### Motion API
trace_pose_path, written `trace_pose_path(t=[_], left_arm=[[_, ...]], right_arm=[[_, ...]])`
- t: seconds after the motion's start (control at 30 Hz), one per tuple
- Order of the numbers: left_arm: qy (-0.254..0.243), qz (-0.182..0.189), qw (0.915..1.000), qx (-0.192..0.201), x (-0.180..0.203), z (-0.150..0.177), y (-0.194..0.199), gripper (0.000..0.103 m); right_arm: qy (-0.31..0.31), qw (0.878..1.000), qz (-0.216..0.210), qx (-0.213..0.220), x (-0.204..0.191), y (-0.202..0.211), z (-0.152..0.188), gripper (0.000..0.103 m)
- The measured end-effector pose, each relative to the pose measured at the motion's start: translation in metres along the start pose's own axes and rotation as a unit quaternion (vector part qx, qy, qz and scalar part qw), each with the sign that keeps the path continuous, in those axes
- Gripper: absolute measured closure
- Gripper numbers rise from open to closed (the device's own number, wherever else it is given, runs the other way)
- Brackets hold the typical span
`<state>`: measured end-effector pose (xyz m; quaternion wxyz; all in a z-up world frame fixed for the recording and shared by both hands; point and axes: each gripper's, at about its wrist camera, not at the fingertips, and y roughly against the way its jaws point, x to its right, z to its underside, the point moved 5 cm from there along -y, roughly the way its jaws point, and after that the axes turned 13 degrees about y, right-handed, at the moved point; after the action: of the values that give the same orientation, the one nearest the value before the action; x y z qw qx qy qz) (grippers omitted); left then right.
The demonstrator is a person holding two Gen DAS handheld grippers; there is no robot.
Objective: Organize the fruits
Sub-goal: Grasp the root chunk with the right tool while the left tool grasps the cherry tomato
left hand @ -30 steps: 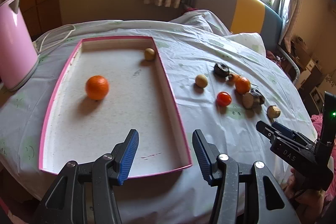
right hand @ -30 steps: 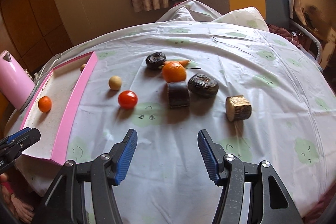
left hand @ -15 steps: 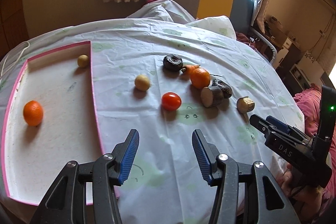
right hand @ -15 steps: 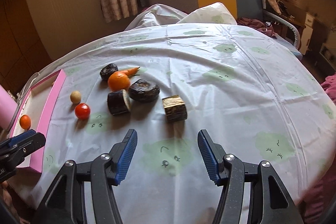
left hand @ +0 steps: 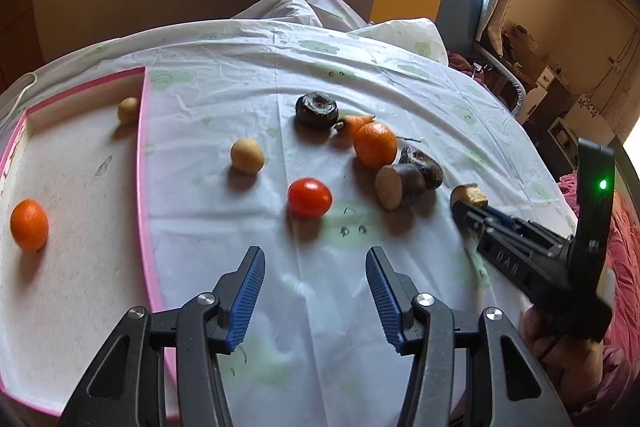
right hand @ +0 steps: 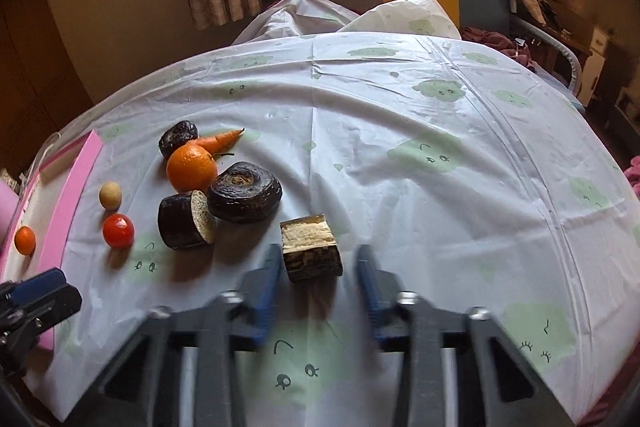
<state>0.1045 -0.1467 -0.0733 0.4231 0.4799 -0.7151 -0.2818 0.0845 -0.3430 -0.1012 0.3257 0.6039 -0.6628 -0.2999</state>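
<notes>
- Closing in on the cut brown chunk (right hand: 311, 251), the right gripper (right hand: 316, 267) is spread wide with nothing held; the chunk sits on the tabletop (right hand: 440, 131) between its blurred fingers, nearer the left one.
- Off-centre like that, one pad may touch first and shove or tip the chunk rather than clamp it.
- That chunk doesn't look like a fruit, I'd say; carrying it to the pink tray (left hand: 142, 187) would be a sorting mistake.
- Left gripper (left hand: 316, 297) hovers released over the cloth, the red tomato (left hand: 310, 197) just ahead; round and smooth, it could roll off if nudged.
- Already in the tray: a small orange (left hand: 29, 225) and a pale round fruit (left hand: 128, 109). Another orange (left hand: 375, 144) is wedged among the dark pieces and a carrot (left hand: 354, 125), so grabbing it could knock neighbours.
- The wrinkled plastic cloth may snag a low fingertip.
</notes>
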Motion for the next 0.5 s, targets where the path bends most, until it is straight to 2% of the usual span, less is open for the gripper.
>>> trace_pose_path(t=[0.1,0.2,0.3,0.37,0.43,0.5], left_arm=[[0.000,0.000,1.0000,0.002,0.004,-0.010,-0.009,0.050],[-0.002,-0.009,1.0000,-0.002,0.007,-0.019,-0.021,0.057],[0.000,-0.014,0.9999,-0.008,0.009,-0.026,-0.033,0.058],[0.009,-0.015,0.9998,-0.012,0.009,-0.030,-0.040,0.064],[0.003,-0.025,0.9996,-0.011,0.011,-0.031,-0.046,0.064],[0.004,-0.026,0.9995,-0.020,0.009,-0.030,-0.053,0.073]], right_arm=[[0.012,1.000,-0.003,0.006,-0.003,0.000,0.002,0.078],[0.010,1.000,-0.010,0.011,-0.002,0.000,0.004,0.078],[0.012,1.000,-0.009,0.014,-0.002,0.000,0.004,0.078],[0.012,1.000,-0.009,0.014,-0.002,-0.001,0.004,0.077],[0.012,1.000,-0.010,0.015,-0.001,-0.001,0.004,0.077],[0.010,1.000,-0.010,0.016,-0.001,-0.001,0.004,0.077]])
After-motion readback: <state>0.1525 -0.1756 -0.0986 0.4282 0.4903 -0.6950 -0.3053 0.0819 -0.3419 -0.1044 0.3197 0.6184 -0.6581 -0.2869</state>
